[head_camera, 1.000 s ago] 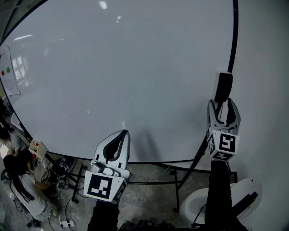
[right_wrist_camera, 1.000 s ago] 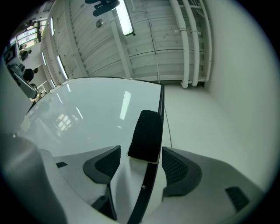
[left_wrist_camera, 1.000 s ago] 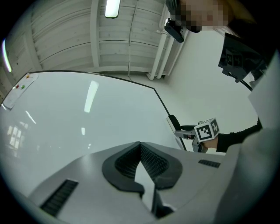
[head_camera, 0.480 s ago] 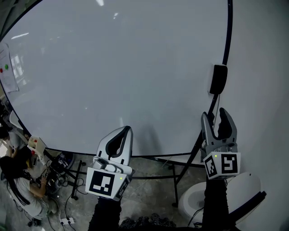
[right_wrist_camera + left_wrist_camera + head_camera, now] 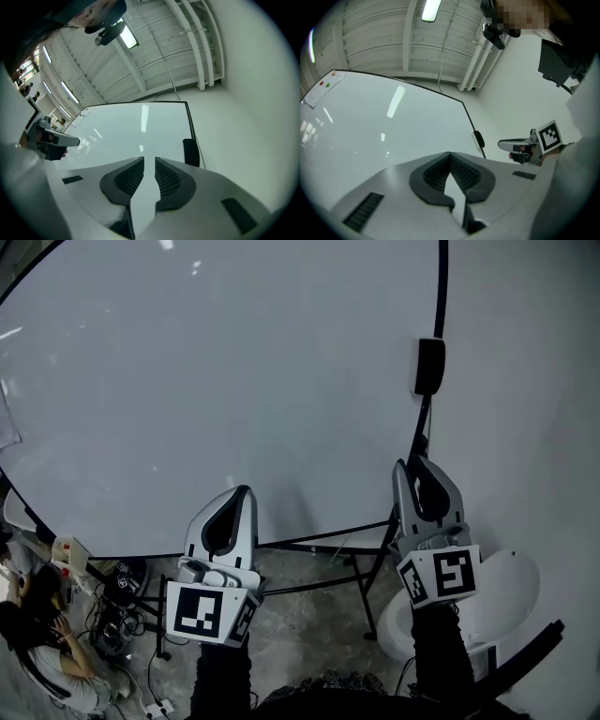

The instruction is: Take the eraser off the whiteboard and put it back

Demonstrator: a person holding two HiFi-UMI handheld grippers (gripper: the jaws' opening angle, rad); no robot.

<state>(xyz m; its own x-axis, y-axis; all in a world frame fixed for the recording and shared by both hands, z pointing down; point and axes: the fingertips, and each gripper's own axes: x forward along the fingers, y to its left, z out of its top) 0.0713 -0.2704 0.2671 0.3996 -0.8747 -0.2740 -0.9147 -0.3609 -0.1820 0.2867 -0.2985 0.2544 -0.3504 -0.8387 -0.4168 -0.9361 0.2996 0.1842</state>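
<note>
as the eraser [image 5: 429, 366] hangs on the whiteboard [image 5: 234, 381], right gripper [image 5: 419, 465] fingers just narrowed, empty; left gripper [image 5: 239, 495] fingers touch

The eraser [image 5: 430, 366] sits on the whiteboard's [image 5: 234, 381] right edge. Below the board its stand [image 5: 377, 577] rests on the floor [image 5: 309, 634], a person [image 5: 56, 662] at lower left.

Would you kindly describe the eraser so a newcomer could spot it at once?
Find the large whiteboard and follow its black frame down the right-hand side. The eraser is the small dark upright block at that edge, the only dark thing on the board.
</note>
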